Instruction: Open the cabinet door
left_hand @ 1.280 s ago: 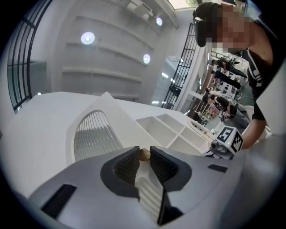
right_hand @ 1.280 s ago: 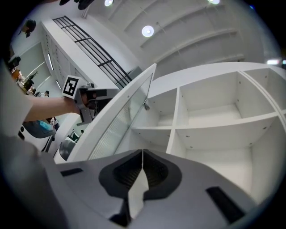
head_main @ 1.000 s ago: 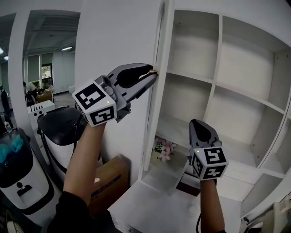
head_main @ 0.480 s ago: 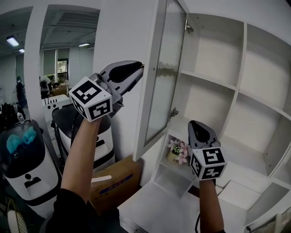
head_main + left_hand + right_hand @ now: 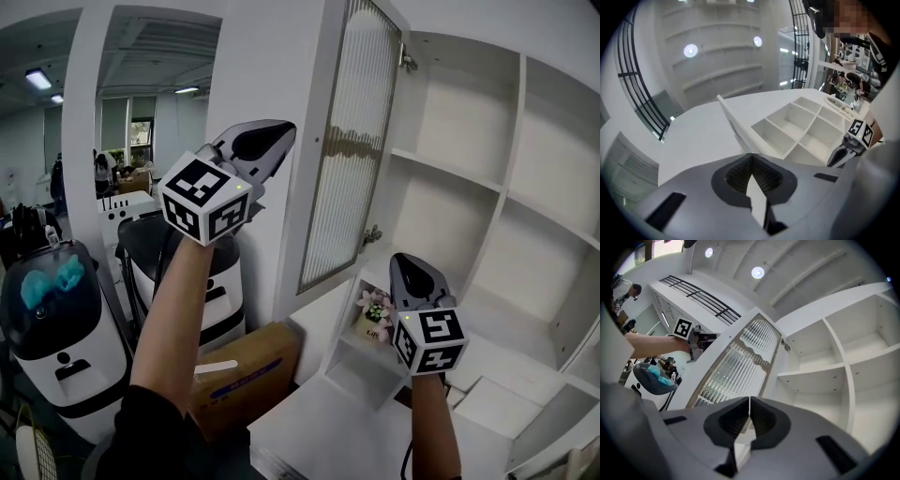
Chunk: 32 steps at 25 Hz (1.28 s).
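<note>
Ribbed-glass white cabinet door (image 5: 349,141), upright and ajar, lies just right of the nearer, clenched, empty left hand-held gripper (image 5: 284,131); right hand-held gripper (image 5: 406,262) likewise clenched.

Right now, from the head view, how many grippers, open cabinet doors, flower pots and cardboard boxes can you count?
Grippers: 2, left gripper and right gripper
Cabinet door, open: 1
Flower pot: 1
Cardboard box: 1
Total: 5

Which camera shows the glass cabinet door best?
The head view: the cabinet door shows nearly whole, swung open. The right gripper view shows most of it too; the left gripper view catches only its edge.
</note>
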### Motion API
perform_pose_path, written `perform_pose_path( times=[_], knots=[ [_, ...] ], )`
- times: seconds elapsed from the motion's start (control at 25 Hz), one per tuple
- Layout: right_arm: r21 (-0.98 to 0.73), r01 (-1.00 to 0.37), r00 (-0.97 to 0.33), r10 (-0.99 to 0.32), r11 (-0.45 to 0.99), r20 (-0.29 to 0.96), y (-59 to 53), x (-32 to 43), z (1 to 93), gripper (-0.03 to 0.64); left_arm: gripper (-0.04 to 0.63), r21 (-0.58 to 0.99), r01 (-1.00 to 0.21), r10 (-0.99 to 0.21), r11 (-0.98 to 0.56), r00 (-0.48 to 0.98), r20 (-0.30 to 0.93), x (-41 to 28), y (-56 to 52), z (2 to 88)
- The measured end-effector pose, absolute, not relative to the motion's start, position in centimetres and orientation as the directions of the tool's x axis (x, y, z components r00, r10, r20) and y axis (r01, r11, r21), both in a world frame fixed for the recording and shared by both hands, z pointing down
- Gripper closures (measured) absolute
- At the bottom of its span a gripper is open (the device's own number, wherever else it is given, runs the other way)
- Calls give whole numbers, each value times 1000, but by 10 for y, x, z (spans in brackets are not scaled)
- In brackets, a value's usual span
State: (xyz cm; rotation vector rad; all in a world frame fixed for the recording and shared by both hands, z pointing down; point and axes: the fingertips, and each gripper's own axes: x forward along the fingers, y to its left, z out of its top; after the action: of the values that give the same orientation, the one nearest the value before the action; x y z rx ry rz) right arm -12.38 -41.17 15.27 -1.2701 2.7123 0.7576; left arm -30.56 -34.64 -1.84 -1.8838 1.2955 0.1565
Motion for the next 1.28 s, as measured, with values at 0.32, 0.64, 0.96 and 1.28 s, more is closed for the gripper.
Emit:
perform_pose_path(
  times=[0.32, 0.64, 0.96, 1.28],
  knots=[
    [394, -751, -642, -725, 530, -250, -413, -107, 151, 595, 586, -439, -894, -743, -91, 355, -567, -328, -346, -6],
    [382, -768, -623, -737, 514, -262, -405, -86, 149, 595, 588, -419, -903, -675, -92, 366, -641, -291, -305, -35],
    [357, -847, -500, -817, 393, -287, -386, -7, 145, 595, 588, -441, -873, -639, -207, 462, -615, -174, -299, -14],
    [360, -917, -285, -915, 174, -284, -363, 123, 153, 595, 587, -354, -818, -611, -453, 574, -546, -51, -338, 57]
  ],
)
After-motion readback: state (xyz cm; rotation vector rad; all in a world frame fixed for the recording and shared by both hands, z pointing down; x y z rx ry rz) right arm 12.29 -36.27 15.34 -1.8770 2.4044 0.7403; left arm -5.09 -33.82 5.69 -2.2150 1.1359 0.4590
